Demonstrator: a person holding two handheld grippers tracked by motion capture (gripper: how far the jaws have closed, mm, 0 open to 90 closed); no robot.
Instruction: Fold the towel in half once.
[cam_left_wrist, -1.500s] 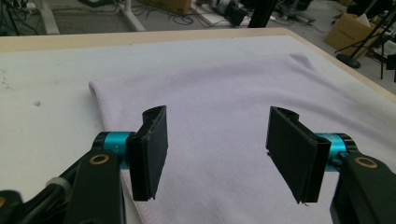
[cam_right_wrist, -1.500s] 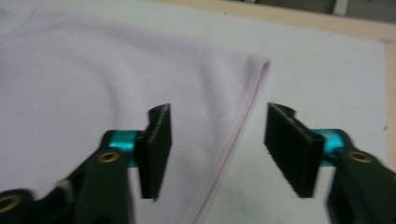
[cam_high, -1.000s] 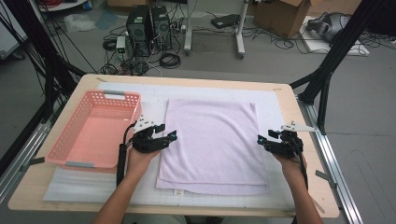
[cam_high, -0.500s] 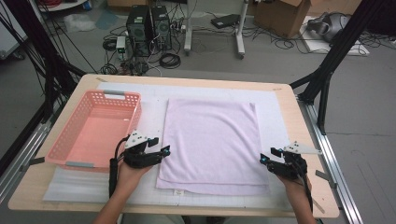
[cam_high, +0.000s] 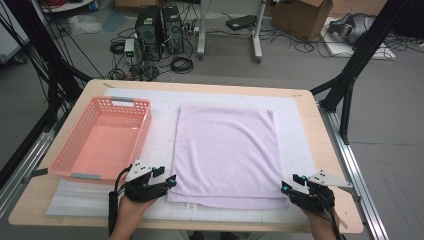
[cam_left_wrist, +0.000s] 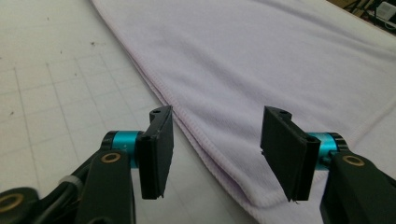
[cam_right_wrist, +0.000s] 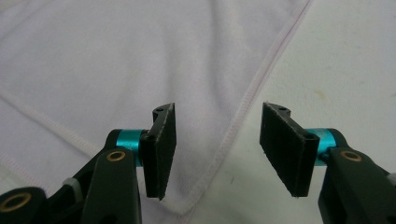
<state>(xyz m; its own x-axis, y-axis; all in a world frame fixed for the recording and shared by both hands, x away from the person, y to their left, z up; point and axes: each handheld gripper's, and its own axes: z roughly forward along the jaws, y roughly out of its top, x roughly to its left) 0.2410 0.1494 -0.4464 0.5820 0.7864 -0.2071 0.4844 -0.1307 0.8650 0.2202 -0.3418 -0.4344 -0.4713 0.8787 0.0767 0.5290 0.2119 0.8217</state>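
the towel (cam_high: 226, 152) lies flat in the middle of the frame, right of the basket (cam_high: 102, 140); the left gripper (cam_high: 170, 181), its jaws just closing, and the right gripper (cam_high: 285, 188) each straddle a lower corner, part open, gripping nothing

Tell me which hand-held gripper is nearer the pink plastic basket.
Left. The left hand-held gripper sits just below the pink plastic basket; the right hand-held gripper is across the towel.

A light wooden table (cam_high: 320, 125) carries a white gridded mat (cam_high: 295, 130). On the mat lie a pink basket (cam_high: 102, 140) at the left and, just beside it, a flat lilac towel (cam_high: 227, 150).
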